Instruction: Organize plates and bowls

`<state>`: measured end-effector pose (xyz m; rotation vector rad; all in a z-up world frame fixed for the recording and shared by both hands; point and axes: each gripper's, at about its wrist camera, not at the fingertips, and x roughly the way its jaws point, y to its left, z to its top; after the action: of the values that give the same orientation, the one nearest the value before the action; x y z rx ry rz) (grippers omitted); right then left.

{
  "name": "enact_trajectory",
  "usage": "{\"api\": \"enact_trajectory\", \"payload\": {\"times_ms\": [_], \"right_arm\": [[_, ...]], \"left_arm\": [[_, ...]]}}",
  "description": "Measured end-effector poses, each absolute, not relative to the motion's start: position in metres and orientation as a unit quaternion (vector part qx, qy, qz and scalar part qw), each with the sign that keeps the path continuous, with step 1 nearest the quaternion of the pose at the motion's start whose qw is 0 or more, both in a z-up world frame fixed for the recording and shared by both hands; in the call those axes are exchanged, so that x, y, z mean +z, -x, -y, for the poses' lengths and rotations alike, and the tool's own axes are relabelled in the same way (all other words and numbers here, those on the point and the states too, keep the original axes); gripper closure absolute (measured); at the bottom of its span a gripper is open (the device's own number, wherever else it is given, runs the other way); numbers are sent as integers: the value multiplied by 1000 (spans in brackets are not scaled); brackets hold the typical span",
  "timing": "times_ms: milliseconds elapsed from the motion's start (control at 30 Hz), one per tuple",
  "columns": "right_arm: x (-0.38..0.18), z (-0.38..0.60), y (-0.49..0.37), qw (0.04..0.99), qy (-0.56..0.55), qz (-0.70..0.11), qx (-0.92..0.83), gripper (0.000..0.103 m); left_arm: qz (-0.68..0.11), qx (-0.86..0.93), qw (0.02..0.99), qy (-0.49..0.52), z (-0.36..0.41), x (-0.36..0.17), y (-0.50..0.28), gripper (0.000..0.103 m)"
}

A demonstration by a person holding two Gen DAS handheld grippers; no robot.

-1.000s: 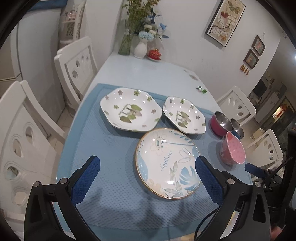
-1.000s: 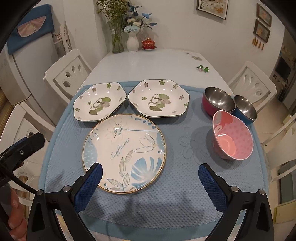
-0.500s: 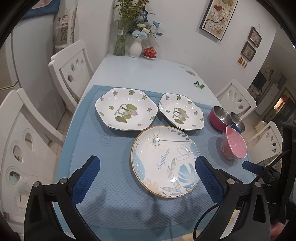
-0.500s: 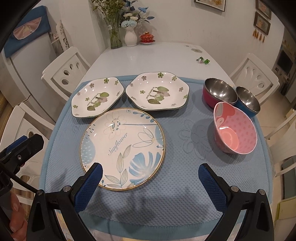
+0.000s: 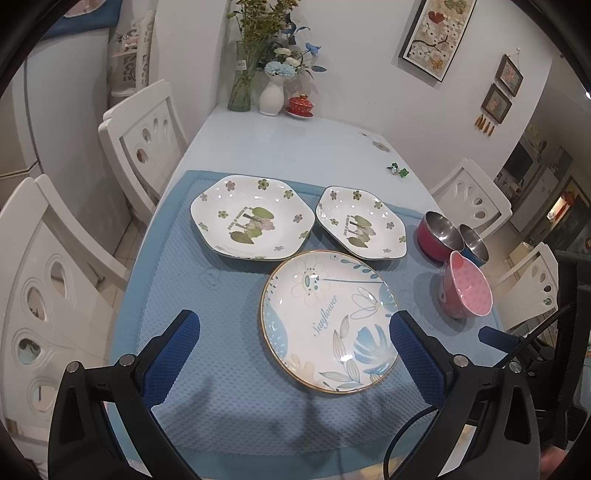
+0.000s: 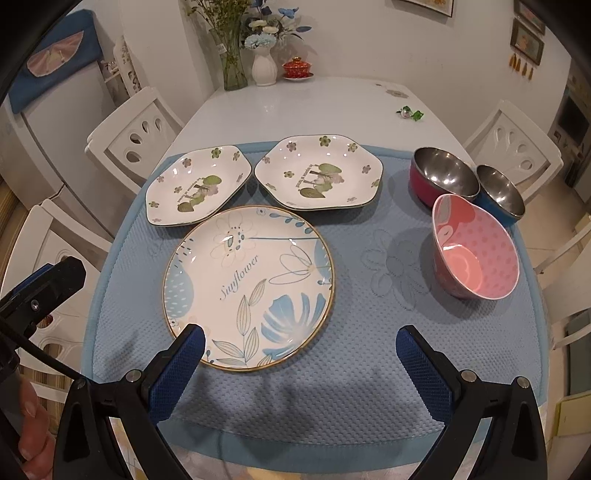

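Round Sunflower plate [image 6: 249,286]: flat on blue mat [image 6: 369,354], tabletop centre, directly ahead-left of right hand-held gripper [image 6: 300,356], rim beside its left finger; no long axis. Left hand-held gripper [image 5: 293,339] further left. Both spread, empty. Right nearer.

I stand at a glossy white rectangular desk [image 6: 295,107] half covered by a dimpled light-blue mat [image 6: 332,369]. White wooden chairs with teardrop cut-outs [image 6: 136,129] flank both long sides. At the far end, against a plain white wall [image 5: 351,55], stand a clear glass vase of green stems [image 6: 232,62], a ribbed white vase of blue flowers [image 6: 264,66] and a red lidded cup on a saucer [image 6: 297,68]. Framed floral pictures [image 5: 437,35] hang on the wall to my right. A pale grey fridge [image 6: 48,122] fills the left corner, and the floor [image 5: 122,243] below is pale tile.
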<state>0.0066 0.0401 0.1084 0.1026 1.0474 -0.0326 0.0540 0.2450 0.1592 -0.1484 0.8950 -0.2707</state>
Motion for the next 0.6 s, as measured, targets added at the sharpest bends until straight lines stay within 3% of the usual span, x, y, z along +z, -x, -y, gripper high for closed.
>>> {"api": "enact_trajectory", "payload": {"times_ms": [600], "right_arm": [[107,-43,-6,865,-37,-499,-23,0]], "left_arm": [[-444,-129,882,87,-255,150,-53,1]]}}
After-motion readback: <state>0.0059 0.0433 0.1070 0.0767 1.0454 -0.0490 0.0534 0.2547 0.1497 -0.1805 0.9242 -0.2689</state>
